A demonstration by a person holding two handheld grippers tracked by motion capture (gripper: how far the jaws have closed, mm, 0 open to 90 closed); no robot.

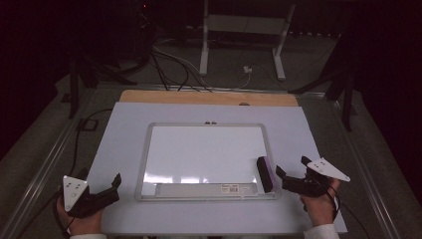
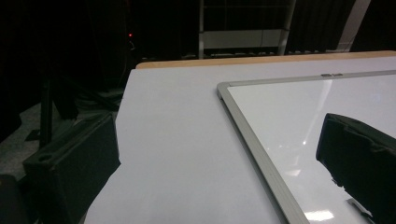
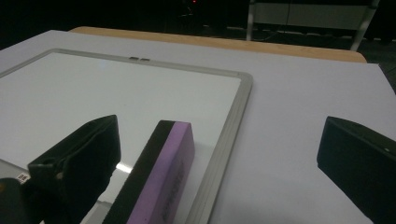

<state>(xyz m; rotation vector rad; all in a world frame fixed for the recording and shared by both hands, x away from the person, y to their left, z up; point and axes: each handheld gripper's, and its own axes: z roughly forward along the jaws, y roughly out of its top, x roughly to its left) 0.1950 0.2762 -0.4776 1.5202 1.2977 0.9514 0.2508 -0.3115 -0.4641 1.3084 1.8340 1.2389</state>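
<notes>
Nearest, the left gripper (image 1: 117, 185) rests at the table's near-left corner, jaws spread wide on nothing. At near right, the right gripper (image 1: 291, 174) gapes just as wide, holding nothing; the purple eraser (image 1: 265, 174) lies just ahead on the whiteboard (image 1: 199, 149), touching its right frame. Nothing blocks the way. Farther off, the wooden table edge (image 1: 199, 97), then cables (image 1: 169, 64) and a white stand (image 1: 244, 30) on the floor.

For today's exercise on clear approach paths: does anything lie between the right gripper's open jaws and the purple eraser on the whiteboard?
Nothing visible does. The right gripper is open just beside the eraser, which lies at the near right corner of the whiteboard. In the right gripper view the eraser already sits between the jaws.
</notes>
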